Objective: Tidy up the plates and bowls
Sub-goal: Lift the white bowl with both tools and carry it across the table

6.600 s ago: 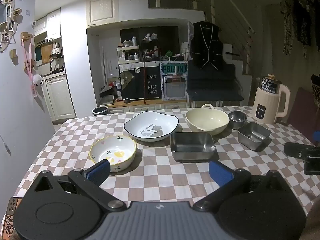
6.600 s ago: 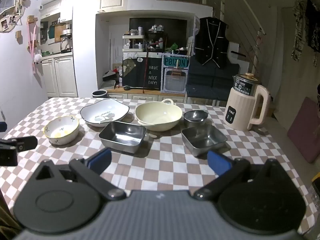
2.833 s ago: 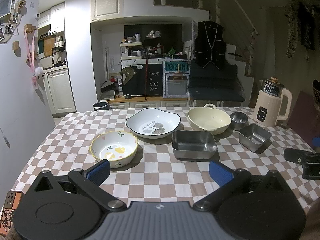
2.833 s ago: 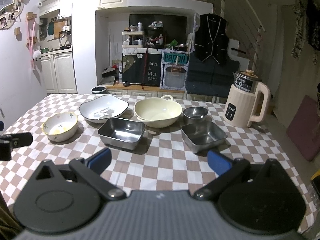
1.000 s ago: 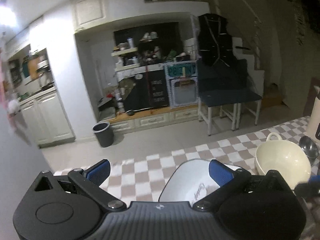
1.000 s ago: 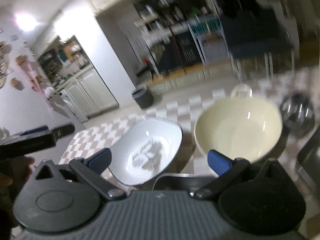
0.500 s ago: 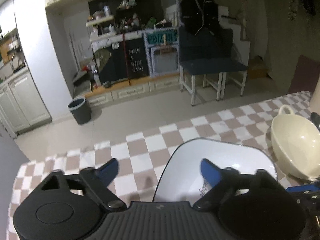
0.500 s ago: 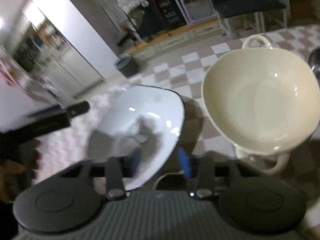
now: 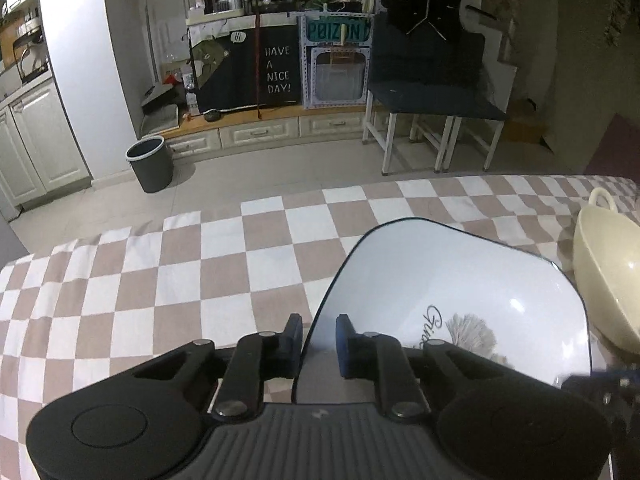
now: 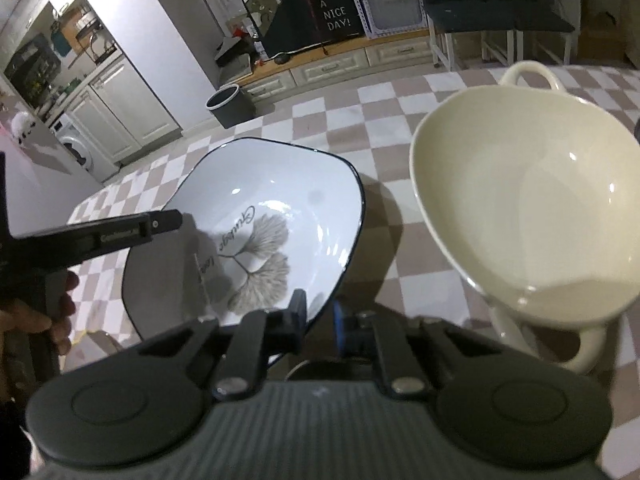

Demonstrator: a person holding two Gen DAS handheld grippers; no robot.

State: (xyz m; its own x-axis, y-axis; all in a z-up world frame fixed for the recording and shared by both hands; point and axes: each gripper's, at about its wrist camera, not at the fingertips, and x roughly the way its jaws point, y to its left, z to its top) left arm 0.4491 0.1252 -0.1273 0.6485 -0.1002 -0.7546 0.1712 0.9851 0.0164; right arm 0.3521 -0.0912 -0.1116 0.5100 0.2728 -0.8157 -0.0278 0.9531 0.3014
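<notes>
Sat on the checked cloth (image 9: 160,280), the plate (image 9: 460,300), just beside the cream bowl (image 10: 520,208) but apart from it. Looked to be the pick-up step, with nothing yet stacked.

Had just been closing, the left gripper (image 9: 318,336), with the plate's left rim between its jaws; clenched on that rim now, pads seemingly bearing on both faces. Had just been closing as well, the right gripper (image 10: 318,312), over the near right rim; clamped there too, one finger inside the plate, the other outside.

Called, probably, for a check of both bites before any lift: a glazed, sloping rim, likely slick under the pads. Needed deep seating on the wall rather than a nip at the very edge. Best raised by both sides together and kept level, since one side leading would likely twist the rim out of the other grip. Wanted a straight rise first, then travel, to keep clear of the bowl on the right. Risked, with a sideways drag, a knock against the bowl or a rucked cloth. Could not tell from either view where the plate belonged.
</notes>
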